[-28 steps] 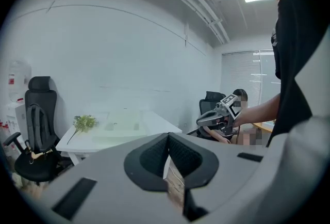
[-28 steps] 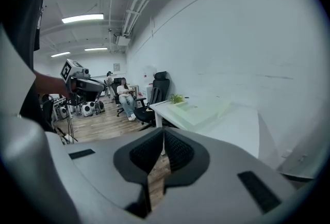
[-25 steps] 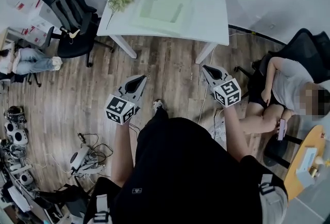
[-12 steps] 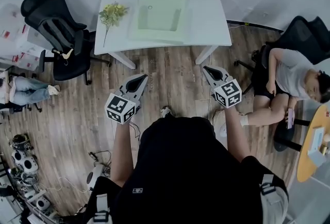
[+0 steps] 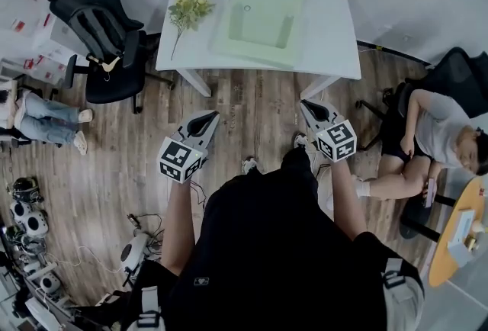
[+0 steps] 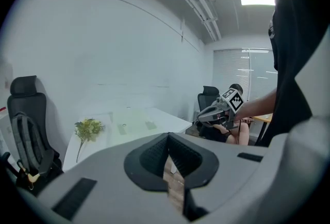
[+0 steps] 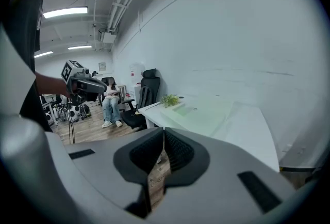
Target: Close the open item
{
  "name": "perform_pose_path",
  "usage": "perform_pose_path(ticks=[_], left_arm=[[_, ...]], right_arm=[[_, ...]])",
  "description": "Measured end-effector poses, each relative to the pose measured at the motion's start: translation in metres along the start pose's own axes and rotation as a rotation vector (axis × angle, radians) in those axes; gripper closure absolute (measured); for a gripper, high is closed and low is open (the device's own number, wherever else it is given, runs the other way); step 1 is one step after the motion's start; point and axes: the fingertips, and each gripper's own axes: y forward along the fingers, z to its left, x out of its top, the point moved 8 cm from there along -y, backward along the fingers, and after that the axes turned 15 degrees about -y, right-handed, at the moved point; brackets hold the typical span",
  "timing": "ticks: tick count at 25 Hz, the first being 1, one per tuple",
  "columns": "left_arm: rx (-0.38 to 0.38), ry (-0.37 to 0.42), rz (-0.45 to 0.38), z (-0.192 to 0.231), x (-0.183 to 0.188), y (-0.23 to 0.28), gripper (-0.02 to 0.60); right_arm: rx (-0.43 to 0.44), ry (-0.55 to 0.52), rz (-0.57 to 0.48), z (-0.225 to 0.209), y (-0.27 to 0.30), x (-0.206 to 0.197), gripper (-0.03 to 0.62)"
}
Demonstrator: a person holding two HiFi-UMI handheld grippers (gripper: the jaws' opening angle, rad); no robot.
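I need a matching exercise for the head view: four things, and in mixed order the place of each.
1 flower sprig
2 empty black chair
3 pale green flat item
4 person in a light top

A middle of the table
B floor, left of the table
C table's left part
D right edge of the view

Pairs: 1-C, 2-B, 3-A, 4-D

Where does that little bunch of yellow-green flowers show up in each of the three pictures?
Head view: the bunch of yellow-green flowers lies near the top, left of centre.
Left gripper view: lower left.
Right gripper view: near the middle, small.
Shared landmark: the white table it lies on.
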Motion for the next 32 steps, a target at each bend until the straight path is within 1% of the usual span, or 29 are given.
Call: perform_pose_path(ticks=[8,12,14,18,23,26,32], left_arm=[[0.098,-0.053,-0.03,0.016,-0.003,-0.022,0.575],[0.113,-0.068,-0.033,0.025,0.002,-0.021,0.577],[0.108,-0.083,-0.041,0.028,0.005,-0.016,0.577],[0.083,-0.095,-0.044,0.028,0.013,0.013,0.577],[0.067,-0.1,-0.034,0.022,0.026,0.051,0.575],[0.072,-0.106,-0.03,0.018,0.032,0.073,0.577],[0.105,-0.115,-0.024,0.01,0.049,0.121,0.577]], right_arm=[[0.076,-0.03,-0.028,-0.01,0.042,0.011,0.587],[0.081,-0.041,-0.044,-0.021,0.058,0.025,0.586],[0.089,-0.049,-0.047,-0.024,0.061,0.03,0.587],[0.097,-0.05,-0.032,-0.042,0.061,0.026,0.586],[0.093,-0.037,-0.017,-0.078,0.056,0.013,0.587],[0.097,-0.034,-0.014,-0.101,0.054,0.006,0.586],[0.126,-0.042,-0.018,-0.16,0.06,-0.006,0.587]])
